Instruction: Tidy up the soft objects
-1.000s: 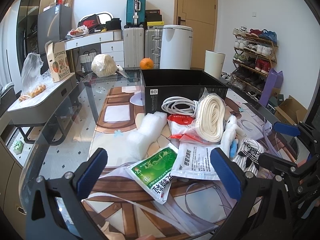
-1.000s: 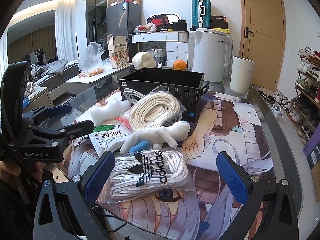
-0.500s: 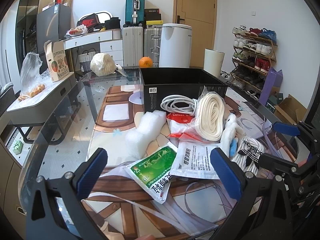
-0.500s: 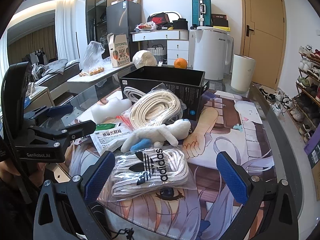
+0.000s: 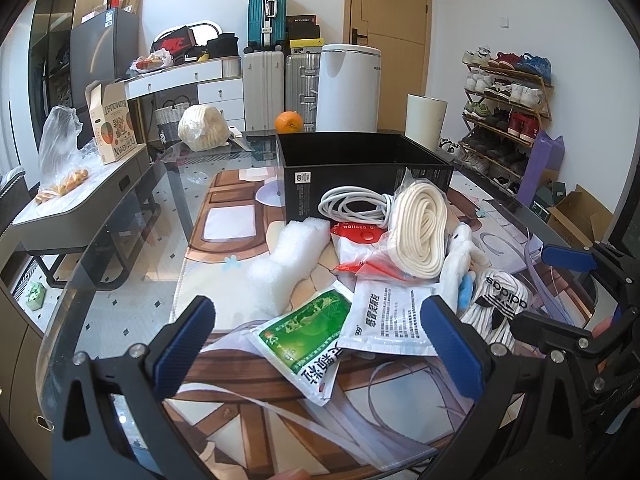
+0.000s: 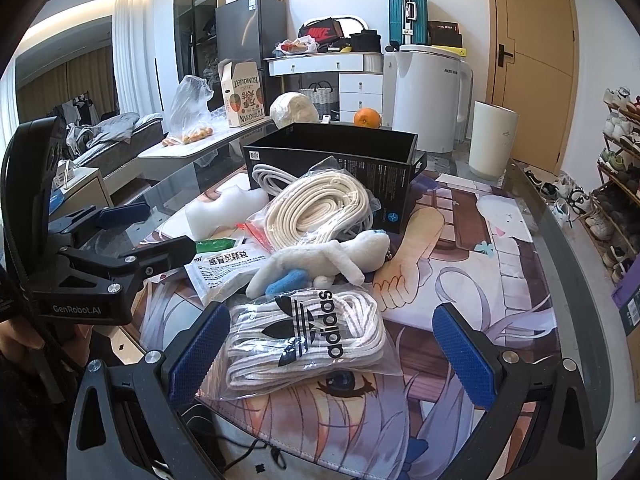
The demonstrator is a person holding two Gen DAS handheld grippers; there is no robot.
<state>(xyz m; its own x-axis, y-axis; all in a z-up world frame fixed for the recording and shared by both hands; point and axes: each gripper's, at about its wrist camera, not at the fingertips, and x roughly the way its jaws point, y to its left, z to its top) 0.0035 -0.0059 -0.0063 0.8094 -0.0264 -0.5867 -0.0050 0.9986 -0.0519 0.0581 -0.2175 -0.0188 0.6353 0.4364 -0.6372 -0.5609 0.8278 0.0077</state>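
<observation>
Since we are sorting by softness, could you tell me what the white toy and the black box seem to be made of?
The white toy looks like plush fabric: fuzzy, matte, limbs flopped. The black box looks like matte printed cardboard: thin, straight walls with crisp edges, so probably rigid. Both grippers, left and right, are open.

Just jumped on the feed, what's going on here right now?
A person holds two grippers over a pile of soft items on the table. Both the left gripper and the right gripper are open and hold nothing. The bagged adidas laces lie between the right gripper's fingers, untouched. The black box behind the pile looks empty from here, so sorting has not begun.
</observation>
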